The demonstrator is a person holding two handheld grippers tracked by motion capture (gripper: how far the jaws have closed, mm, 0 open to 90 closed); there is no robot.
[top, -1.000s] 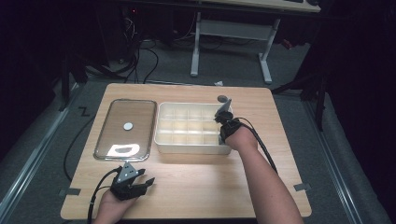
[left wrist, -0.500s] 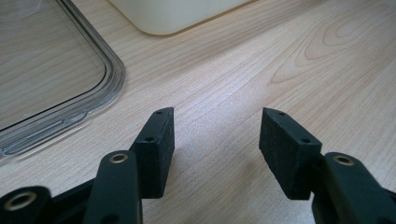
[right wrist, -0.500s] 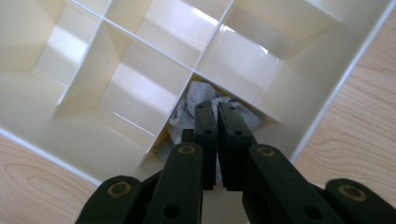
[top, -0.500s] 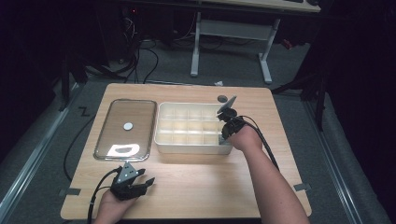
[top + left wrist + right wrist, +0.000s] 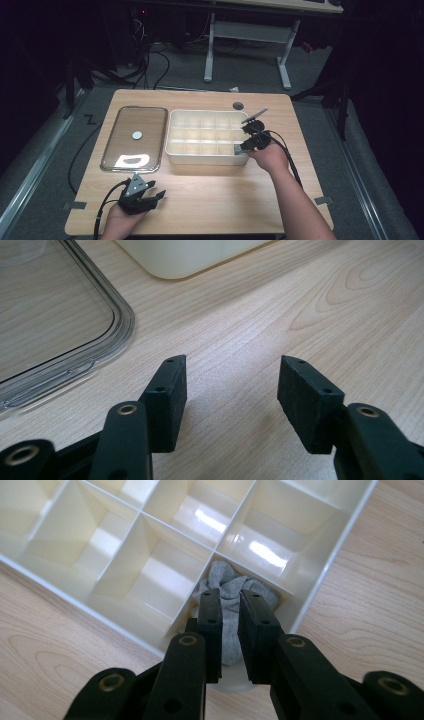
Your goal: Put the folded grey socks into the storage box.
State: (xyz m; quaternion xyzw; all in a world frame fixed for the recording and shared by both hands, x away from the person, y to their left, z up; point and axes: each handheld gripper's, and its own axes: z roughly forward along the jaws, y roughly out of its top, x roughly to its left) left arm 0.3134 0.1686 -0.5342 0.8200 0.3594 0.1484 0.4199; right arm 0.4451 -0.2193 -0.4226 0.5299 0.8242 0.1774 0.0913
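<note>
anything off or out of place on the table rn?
Nothing stands out. The right gripper is pinching a bunched grey cloth into the near corner cell of the cream divided box. The clear lid lies flat beside it; the left gripper is open over bare table.

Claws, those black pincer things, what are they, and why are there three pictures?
A person holds a hand tool with a claw in each hand. One camera looks down from above the table. Two more ride on the claws and look along their black jaws. On the table lie a clear lid and a white box split into little compartments. The right claw is squeezed shut on a grey cloth, which sits in a corner compartment of the box. The left claw is open, holding nothing, down near the wood beside the lid.
</note>
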